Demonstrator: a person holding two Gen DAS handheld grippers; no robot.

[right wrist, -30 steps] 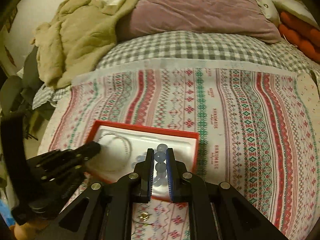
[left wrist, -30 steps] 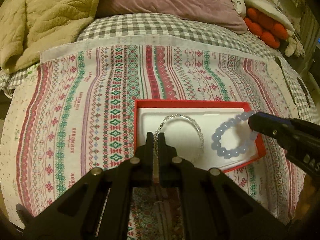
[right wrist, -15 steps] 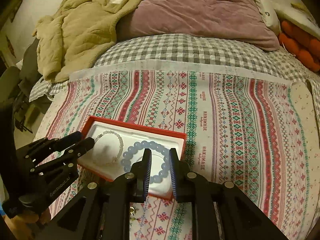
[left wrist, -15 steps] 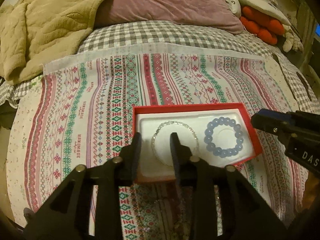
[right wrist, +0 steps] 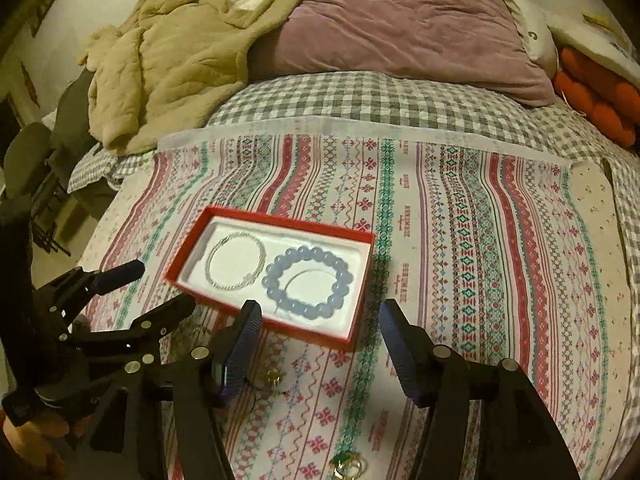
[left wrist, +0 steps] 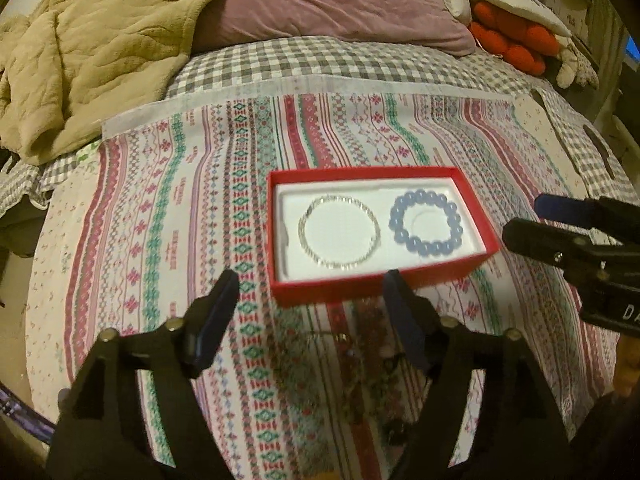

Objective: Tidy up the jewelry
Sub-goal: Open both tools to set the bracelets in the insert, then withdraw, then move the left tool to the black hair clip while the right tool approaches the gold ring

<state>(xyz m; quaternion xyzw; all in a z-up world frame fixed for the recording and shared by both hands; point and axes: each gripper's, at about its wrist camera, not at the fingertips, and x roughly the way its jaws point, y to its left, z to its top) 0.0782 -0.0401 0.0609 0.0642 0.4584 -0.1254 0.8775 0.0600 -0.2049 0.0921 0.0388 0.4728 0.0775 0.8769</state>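
Observation:
A red box with a white lining lies on the patterned cloth. In it lie a silver bracelet on the left and a blue bead bracelet on the right. My left gripper is open and empty, just in front of the box. My right gripper is open and empty, in front of the box's right end. Loose jewelry lies on the cloth near me: a thin chain with dark pieces, a gold ring and a green-and-gold piece.
The patterned cloth covers a bed with a checked sheet. A tan blanket, a purple pillow and an orange plush lie at the back. The bed drops off at the left edge.
Both grippers have let go of their bracelets, opened wide and pulled back from the box. The silver and blue bracelets now lie flat in the box.

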